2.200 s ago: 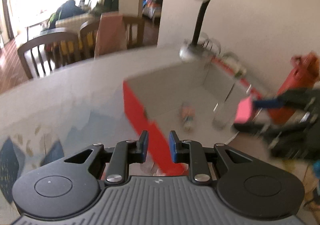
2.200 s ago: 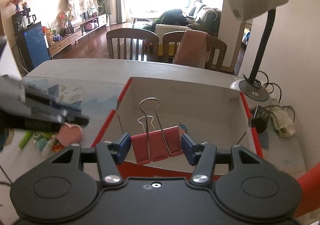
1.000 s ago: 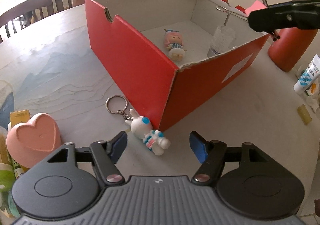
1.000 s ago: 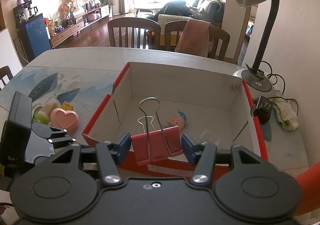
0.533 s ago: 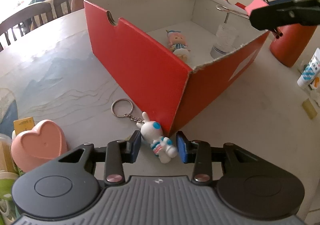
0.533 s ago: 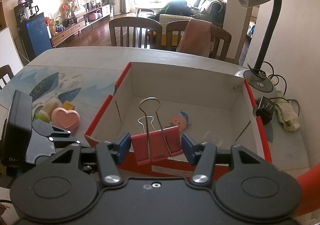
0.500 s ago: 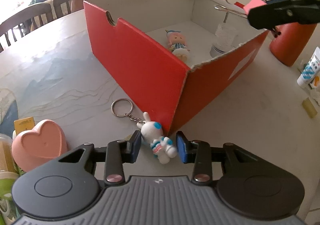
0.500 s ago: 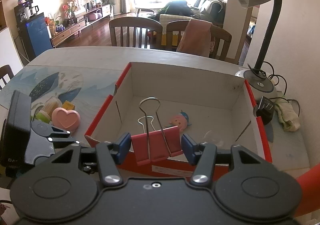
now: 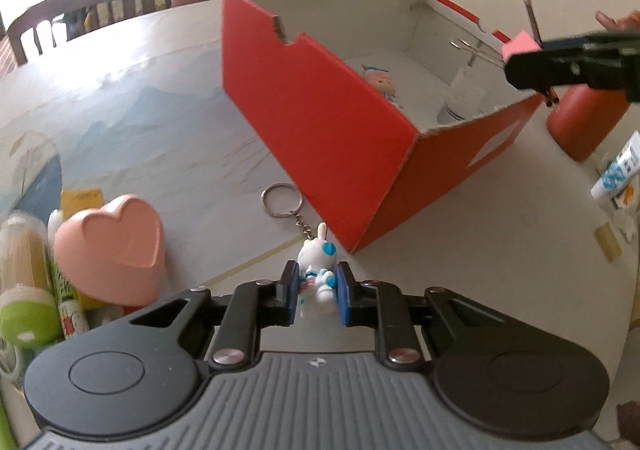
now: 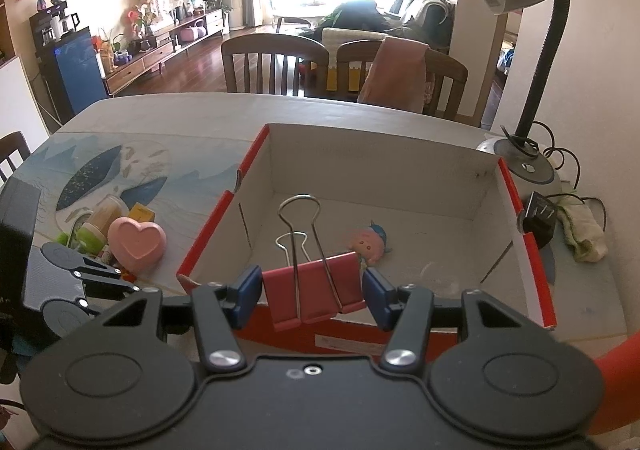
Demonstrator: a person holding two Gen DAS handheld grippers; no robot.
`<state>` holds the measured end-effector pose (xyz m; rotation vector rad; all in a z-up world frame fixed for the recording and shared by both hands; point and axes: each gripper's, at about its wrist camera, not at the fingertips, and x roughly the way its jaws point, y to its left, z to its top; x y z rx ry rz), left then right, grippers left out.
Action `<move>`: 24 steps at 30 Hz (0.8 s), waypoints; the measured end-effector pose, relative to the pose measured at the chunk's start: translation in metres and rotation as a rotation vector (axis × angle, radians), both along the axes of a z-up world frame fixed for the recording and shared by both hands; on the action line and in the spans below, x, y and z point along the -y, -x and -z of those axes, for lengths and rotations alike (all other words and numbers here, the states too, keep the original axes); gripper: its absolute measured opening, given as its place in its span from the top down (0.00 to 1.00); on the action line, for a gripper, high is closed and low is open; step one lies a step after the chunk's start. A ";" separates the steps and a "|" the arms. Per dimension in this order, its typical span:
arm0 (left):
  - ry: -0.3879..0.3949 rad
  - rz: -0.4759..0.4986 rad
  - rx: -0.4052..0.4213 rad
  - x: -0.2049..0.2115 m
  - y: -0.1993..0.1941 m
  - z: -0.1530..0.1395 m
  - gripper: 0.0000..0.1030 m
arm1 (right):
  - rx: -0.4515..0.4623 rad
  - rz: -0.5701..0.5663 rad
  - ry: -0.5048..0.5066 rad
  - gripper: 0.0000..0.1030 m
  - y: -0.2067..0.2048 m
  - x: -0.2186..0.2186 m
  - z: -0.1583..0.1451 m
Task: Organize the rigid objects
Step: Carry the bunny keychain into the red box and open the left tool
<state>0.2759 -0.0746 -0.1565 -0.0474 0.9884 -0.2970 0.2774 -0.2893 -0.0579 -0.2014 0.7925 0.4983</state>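
1. Pinching the white rabbit keychain figure between their blue pads, the fingers of the left gripper have just been closing and are now pressed against the figure's sides.
2. The figure's chain and key ring are seen trailing forward over the counter, just beside the near corner of the red cardboard box.
3. A red binder clip is gripped across its width by the fingers of the right gripper, its wire handles standing up and away from the camera.
4. The clip is held above the near wall of the open box.
5. On the white floor of the box a small pink-faced doll figure is lying; in the left wrist view a clear plastic cup is also seen inside, near the right wall.
6. A pink heart-shaped container is placed on the counter left of the box, touching a cluster of small bottles and tubes.
7. A desk lamp is standing on the counter behind the box's far right corner.
8. An orange-red cylinder and a small tube are seen to the right of the box.
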 end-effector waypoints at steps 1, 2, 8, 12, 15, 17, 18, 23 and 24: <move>0.002 -0.011 -0.003 -0.002 0.000 0.000 0.81 | -0.001 -0.001 0.000 0.47 0.000 -0.001 0.000; -0.005 -0.016 -0.005 -0.003 -0.001 0.001 0.82 | -0.001 0.000 0.001 0.47 0.000 -0.001 0.000; -0.031 -0.003 -0.010 0.001 -0.005 0.004 0.81 | -0.005 0.000 0.005 0.47 -0.001 -0.004 0.002; -0.060 -0.007 -0.003 0.004 -0.008 0.007 0.81 | -0.009 -0.001 0.007 0.47 0.000 -0.006 0.003; -0.058 -0.007 -0.002 0.006 -0.015 0.009 0.81 | -0.013 0.002 0.008 0.47 -0.002 -0.004 0.003; -0.059 -0.020 -0.002 0.005 -0.016 0.009 0.82 | -0.013 0.007 0.006 0.47 -0.002 -0.003 0.003; -0.061 -0.027 -0.001 0.005 -0.017 0.008 0.82 | -0.013 0.009 0.005 0.47 -0.003 -0.002 0.003; -0.013 -0.073 -0.003 -0.005 -0.013 -0.002 0.82 | -0.009 0.024 -0.004 0.47 -0.005 0.003 0.001; -0.002 -0.084 -0.003 -0.008 -0.012 -0.006 0.82 | -0.009 0.025 -0.007 0.47 -0.005 0.004 0.001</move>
